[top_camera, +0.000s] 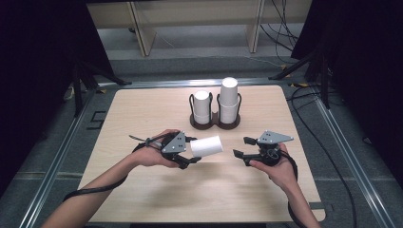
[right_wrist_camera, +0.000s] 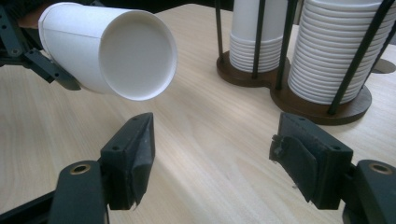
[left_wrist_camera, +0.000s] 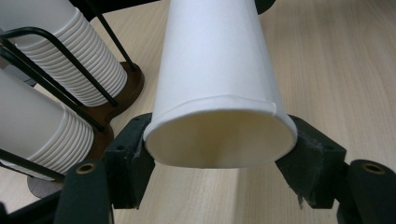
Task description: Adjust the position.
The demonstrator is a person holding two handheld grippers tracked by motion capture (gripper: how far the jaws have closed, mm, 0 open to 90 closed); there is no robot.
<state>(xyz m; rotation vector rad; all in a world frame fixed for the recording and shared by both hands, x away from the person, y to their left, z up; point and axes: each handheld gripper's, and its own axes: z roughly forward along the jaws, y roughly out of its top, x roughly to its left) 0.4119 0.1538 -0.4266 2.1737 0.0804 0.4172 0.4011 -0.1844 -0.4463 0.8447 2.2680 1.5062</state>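
While your left gripper (top_camera: 190, 153) hovers above the desk (top_camera: 142, 114), its fingers (left_wrist_camera: 128, 158) are clenched on the rim end of a white paper cup (top_camera: 206, 146); that cup lies on its side in the air, its closed bottom pointing toward three o'clock in the high view, toward your right gripper (top_camera: 241, 148); in the left gripper view the cup (left_wrist_camera: 219, 88) runs away from the camera with its open mouth nearest, one finger pressed against each side of the rim; in the right gripper view the same cup (right_wrist_camera: 109, 56) sits at about ten o'clock, its round bottom facing the camera, clear of the desk (right_wrist_camera: 205, 135); your right fingers (right_wrist_camera: 133, 154) are released, standing apart with bare wood between them and nothing touching them; your right hand (top_camera: 278, 166) holds that gripper near the desk's four o'clock part, well apart from the cup; at twelve o'clock from the cup stands a dark double cup holder (top_camera: 215, 122), its wire posts around two stacks of white cups (top_camera: 228, 97), the right stack taller than the left.
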